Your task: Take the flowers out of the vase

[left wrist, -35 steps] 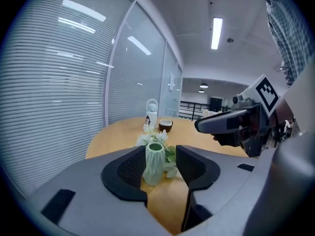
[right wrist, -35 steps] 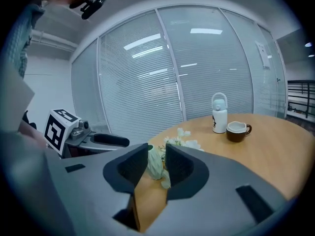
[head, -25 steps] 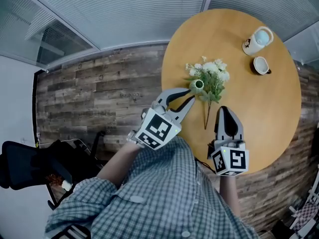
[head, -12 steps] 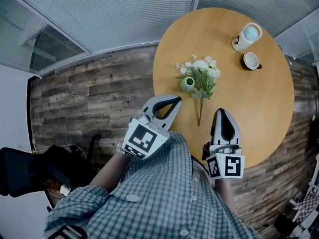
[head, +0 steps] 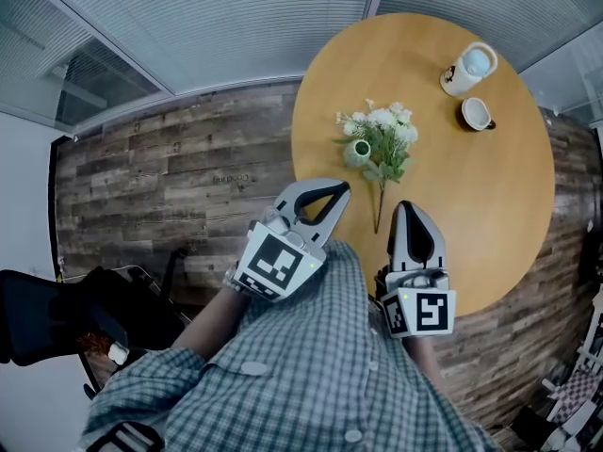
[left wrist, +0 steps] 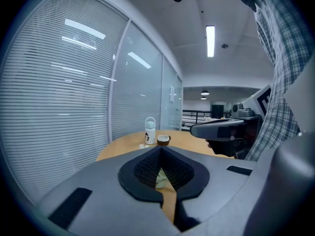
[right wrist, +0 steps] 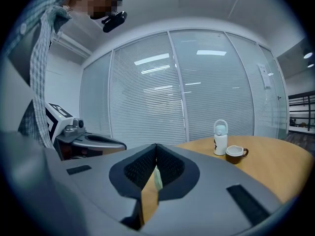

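Note:
White flowers with green leaves (head: pixel 384 139) lie on the round wooden table (head: pixel 490 205), their stem (head: pixel 378 213) pointing toward me. A small green vase (head: pixel 357 152) stands at the bunch's left side, touching the leaves. My left gripper (head: pixel 342 189) hovers over the table's near left edge, short of the vase, shut and empty. My right gripper (head: pixel 406 207) is just right of the stem's end, also shut with nothing in it. In each gripper view a pale green bit shows through the slit below the closed jaws; the left gripper (left wrist: pixel 160 149) and the right gripper (right wrist: pixel 156 145) are shut there too.
A white bottle with a handle (head: pixel 468 69) and a brown cup (head: pixel 477 114) stand at the table's far right. Blinds-covered glass walls run along the far side. A black office chair (head: pixel 57 318) sits on the plank floor at lower left.
The left gripper's jaws have closed from slightly apart. Both grippers have drawn back from the vase and flowers toward me and risen a little.

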`<state>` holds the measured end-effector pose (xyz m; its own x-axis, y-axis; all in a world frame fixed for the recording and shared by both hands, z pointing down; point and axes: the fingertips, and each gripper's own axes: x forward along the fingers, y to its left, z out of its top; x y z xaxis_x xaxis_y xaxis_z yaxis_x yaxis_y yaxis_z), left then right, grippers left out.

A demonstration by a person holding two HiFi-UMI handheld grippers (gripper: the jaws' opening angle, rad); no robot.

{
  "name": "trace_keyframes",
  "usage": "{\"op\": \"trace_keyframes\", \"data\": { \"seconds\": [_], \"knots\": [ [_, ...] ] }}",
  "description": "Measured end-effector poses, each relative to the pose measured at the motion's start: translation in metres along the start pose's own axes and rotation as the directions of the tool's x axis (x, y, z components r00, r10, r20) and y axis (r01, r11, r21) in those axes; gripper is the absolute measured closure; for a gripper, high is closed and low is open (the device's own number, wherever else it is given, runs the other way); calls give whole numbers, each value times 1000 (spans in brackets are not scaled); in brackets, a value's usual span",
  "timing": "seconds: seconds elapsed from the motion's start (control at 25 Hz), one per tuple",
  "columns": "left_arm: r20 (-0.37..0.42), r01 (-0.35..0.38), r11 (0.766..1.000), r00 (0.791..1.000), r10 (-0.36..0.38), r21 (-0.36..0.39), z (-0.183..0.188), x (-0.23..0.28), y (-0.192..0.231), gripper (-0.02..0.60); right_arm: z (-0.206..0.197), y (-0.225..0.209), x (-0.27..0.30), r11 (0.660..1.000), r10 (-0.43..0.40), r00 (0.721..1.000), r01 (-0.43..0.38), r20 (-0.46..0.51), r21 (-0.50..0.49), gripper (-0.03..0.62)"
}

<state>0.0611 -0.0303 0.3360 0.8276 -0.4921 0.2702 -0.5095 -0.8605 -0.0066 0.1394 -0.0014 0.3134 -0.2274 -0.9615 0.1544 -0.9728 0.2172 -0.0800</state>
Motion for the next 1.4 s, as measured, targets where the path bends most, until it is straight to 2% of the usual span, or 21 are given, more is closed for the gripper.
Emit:
{"op": "trace_keyframes", "data": {
  "seconds": [0.64, 1.2, 1.4],
  "knots": [
    [-1, -7, 1000, 1000, 7, -28, -4, -3, 3, 574, -4, 1, 5, 1000, 20, 1000, -20, -17, -3, 583],
    [-2, -6, 1000, 1000, 6, -26, -4, -3, 4, 574, -23, 0, 7, 1000, 20, 995, -22, -96, -19, 583],
    [-4, -4, 1000, 1000, 4, -27, -4, -2, 4, 574, -24, -3, 7, 1000, 19, 995, -18, -98, 19, 583]
  ]
}}
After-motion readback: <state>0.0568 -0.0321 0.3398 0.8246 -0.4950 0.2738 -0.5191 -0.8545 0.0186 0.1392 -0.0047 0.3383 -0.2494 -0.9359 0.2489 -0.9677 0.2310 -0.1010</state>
